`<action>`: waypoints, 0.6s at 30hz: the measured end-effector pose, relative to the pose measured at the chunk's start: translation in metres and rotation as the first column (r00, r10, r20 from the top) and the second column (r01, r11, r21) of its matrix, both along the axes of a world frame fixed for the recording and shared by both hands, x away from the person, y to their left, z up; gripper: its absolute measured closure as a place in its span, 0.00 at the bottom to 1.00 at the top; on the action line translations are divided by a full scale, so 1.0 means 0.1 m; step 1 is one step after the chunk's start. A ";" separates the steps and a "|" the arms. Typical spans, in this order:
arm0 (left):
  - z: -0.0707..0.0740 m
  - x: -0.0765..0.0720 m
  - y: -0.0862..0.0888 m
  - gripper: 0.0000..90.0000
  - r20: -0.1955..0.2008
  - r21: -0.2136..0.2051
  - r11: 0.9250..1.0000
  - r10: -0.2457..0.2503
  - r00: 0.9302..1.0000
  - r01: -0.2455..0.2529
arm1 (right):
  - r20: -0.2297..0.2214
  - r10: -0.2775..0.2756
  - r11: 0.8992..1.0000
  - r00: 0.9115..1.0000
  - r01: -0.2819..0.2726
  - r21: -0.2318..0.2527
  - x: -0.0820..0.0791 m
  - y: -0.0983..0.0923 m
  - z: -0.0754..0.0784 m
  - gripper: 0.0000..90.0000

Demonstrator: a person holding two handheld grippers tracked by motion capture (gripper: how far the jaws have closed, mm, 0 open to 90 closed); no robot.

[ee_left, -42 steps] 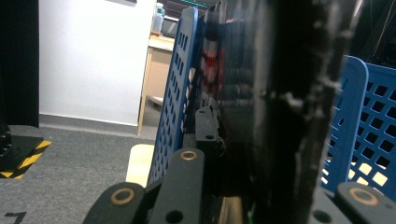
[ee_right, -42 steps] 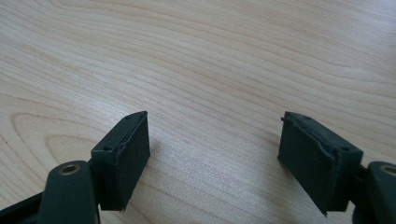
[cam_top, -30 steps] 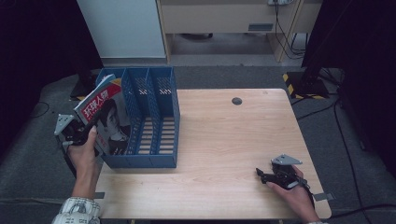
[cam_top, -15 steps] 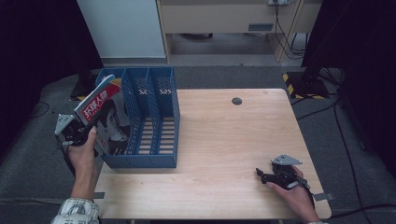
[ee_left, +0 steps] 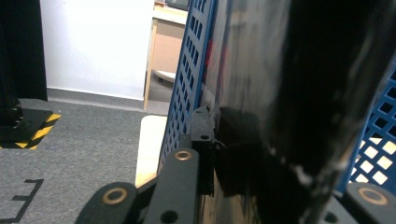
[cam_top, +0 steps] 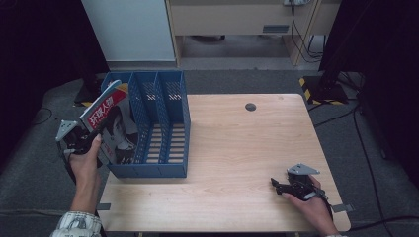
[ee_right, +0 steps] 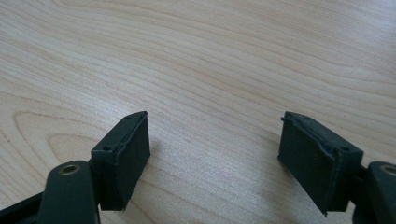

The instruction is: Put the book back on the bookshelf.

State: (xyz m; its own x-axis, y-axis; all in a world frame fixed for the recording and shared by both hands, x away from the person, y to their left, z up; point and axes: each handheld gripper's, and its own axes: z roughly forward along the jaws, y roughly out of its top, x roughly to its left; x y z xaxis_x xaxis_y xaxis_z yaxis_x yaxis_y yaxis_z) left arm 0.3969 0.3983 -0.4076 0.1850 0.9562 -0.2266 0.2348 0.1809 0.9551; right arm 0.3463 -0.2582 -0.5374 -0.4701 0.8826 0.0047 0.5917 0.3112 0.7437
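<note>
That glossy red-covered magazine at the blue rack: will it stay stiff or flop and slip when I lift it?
The glossy red-covered magazine is thin, so it probably bends when held by one edge. Its shiny cover looks slick and may slide between the left gripper pads. It leans against the blue plastic rack, likely sagging without support.

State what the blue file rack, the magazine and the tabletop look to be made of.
Blue file rack: likely moulded plastic, matte, going by the uniform colour and the grid of holes in its walls. Magazine: paper with a glossy cover; it reflects light in the left gripper view and carries a printed photo. Table: pale wood or wood-look laminate, satin, with visible grain lines.
</note>
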 end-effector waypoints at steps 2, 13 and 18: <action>0.06 0.00 0.00 0.88 0.009 -0.002 1.000 -0.008 1.000 0.008 | 0.000 0.000 1.000 1.000 0.000 0.000 0.00 0.00 0.00 0.27; 0.42 0.09 0.01 0.79 0.010 0.035 0.999 -0.034 0.999 0.034 | -0.002 0.009 1.000 1.000 -0.009 -0.002 -0.01 0.00 0.00 0.27; 0.44 0.15 -0.01 0.82 -0.026 0.039 0.998 -0.051 0.998 0.052 | -0.002 0.009 1.000 1.000 -0.009 -0.003 -0.01 0.00 0.00 0.27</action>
